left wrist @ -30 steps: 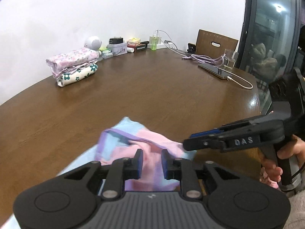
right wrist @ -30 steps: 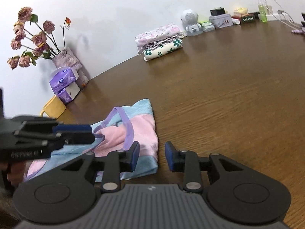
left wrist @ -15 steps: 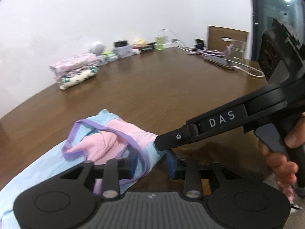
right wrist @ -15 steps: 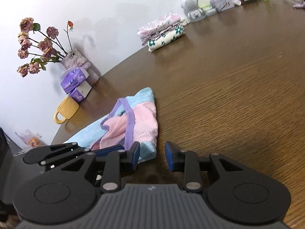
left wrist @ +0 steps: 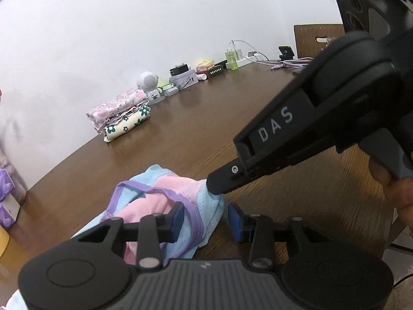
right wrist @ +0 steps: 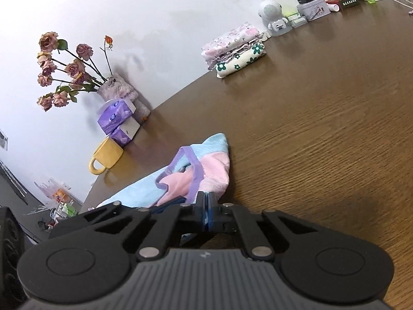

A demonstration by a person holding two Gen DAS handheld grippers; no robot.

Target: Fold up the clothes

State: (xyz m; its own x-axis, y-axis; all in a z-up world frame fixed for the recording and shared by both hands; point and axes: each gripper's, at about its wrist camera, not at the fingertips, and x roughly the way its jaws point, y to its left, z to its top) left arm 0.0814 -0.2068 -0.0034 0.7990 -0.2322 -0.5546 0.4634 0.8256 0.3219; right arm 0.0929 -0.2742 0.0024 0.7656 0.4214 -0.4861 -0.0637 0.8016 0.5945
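Big brown wooden surface (right wrist: 322, 134), with a light blue and pink mesh garment (left wrist: 206, 206) with purple trim lying rumpled at its near edge. Right claw (right wrist: 205, 213) is clamped tight on the garment's blue corner. Left claw (left wrist: 206, 219) is partly spread, jaws straddling the same edge, not pinching.

A yellow mug (right wrist: 105, 159) stands on the brown table (right wrist: 322, 129) beside purple tissue packs (right wrist: 117, 121). Behind them a vase (right wrist: 117, 91) holds dried roses (right wrist: 64, 69). Along the wall sit a white round speaker (left wrist: 148, 82), a small tin (left wrist: 183, 80) and a green bottle (left wrist: 231, 60). A wooden chair (left wrist: 315, 38) stands at the table's far end.
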